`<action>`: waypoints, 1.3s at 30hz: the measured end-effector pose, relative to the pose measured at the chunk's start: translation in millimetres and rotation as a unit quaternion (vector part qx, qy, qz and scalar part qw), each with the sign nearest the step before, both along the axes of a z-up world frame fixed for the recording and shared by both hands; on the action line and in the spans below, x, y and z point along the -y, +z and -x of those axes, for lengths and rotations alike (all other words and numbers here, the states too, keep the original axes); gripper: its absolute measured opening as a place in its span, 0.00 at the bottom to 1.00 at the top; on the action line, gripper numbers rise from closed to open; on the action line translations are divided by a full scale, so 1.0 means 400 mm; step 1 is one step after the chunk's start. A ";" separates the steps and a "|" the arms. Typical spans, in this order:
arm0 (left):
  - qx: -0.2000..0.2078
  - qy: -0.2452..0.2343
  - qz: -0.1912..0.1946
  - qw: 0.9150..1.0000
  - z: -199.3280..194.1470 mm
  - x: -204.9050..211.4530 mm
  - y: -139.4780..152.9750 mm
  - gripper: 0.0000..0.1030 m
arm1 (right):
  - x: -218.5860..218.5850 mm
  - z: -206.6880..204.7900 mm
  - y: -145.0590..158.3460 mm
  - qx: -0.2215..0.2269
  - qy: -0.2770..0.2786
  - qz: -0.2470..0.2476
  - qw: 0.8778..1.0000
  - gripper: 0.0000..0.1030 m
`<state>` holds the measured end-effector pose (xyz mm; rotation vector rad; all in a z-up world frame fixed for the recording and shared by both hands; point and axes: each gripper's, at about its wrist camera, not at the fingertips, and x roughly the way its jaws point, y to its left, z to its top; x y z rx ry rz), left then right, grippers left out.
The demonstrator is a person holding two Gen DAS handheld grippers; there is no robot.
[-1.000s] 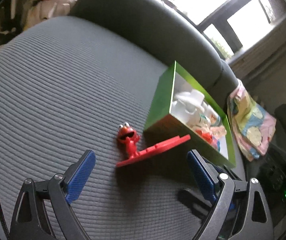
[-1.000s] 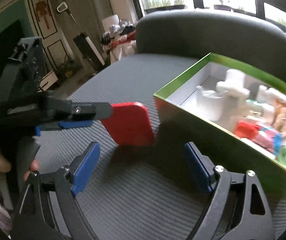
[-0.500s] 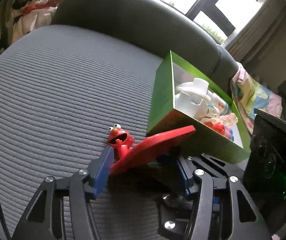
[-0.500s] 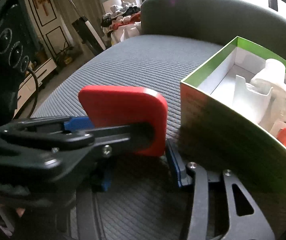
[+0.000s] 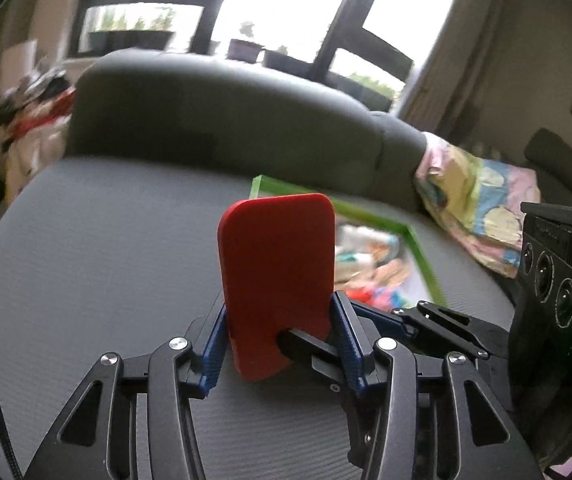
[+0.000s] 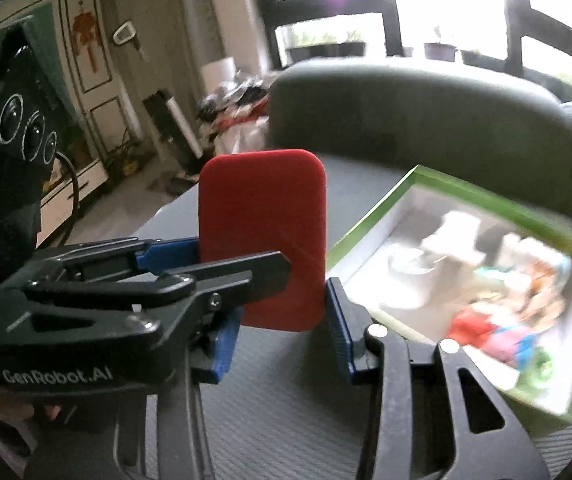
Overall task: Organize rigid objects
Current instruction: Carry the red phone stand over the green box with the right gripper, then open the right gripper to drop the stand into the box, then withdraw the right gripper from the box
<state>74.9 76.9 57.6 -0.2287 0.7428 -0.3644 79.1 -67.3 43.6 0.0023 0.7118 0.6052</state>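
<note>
With both the left gripper [image 5: 277, 344] and right gripper [image 6: 281, 320] just clamped shut on the flat red plastic plate [image 5: 277, 276] mid-frame, you're mid-carry; next, clear the green cardboard box [image 6: 370, 224] rim at right and release inside.

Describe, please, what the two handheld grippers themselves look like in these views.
Both the left gripper and the right gripper have black skeletal linkages with triangular cut-outs, silver screws and ribbed blue fingers. The left gripper's body reads "GenRobot.AI" in pale lettering and has three round lenses; a black cable runs beside it.
</note>
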 end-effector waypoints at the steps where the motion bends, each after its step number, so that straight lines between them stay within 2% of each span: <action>1: 0.003 -0.010 -0.004 1.000 -0.017 0.028 0.013 0.48 | 0.017 -0.009 0.009 0.004 -0.007 0.000 1.000 0.39; 5: -0.001 -0.036 -0.015 0.999 -0.082 0.118 0.026 0.48 | 0.092 -0.045 0.022 0.002 -0.039 0.002 0.999 0.40; 8: -0.009 -0.036 -0.024 0.999 -0.128 0.172 0.034 0.50 | 0.152 -0.072 0.017 -0.010 -0.075 0.007 0.997 0.44; 10: -0.024 -0.034 -0.034 0.999 -0.149 0.194 0.037 0.68 | 0.204 -0.087 0.008 -0.028 -0.101 0.004 0.994 0.58; 11: -0.034 -0.029 -0.044 0.998 -0.159 0.203 0.039 0.86 | 0.217 -0.092 0.006 -0.033 -0.110 0.005 0.993 0.62; 12: -0.040 -0.023 -0.057 0.997 -0.166 0.209 0.042 0.93 | 0.235 -0.097 0.005 -0.041 -0.122 0.008 0.992 0.68; 14: -0.049 -0.004 -0.085 0.995 -0.172 0.215 0.047 0.94 | 0.265 -0.102 0.005 -0.054 -0.139 0.009 0.989 0.81; 16: -0.067 0.008 -0.090 0.994 -0.177 0.207 0.046 0.94 | 0.282 -0.110 0.009 -0.074 -0.158 0.014 0.985 0.94; 21: -0.115 0.026 -0.085 0.989 -0.184 0.183 0.037 0.94 | 0.302 -0.127 0.011 -0.125 -0.185 0.024 0.975 0.95; 27: -0.164 0.044 -0.110 0.979 -0.192 0.169 0.040 0.94 | 0.294 -0.150 0.004 -0.169 -0.191 0.067 0.965 0.96; 39: -0.204 0.056 -0.144 0.967 -0.223 0.160 0.022 0.94 | 0.286 -0.147 0.027 -0.174 -0.193 0.095 0.961 0.96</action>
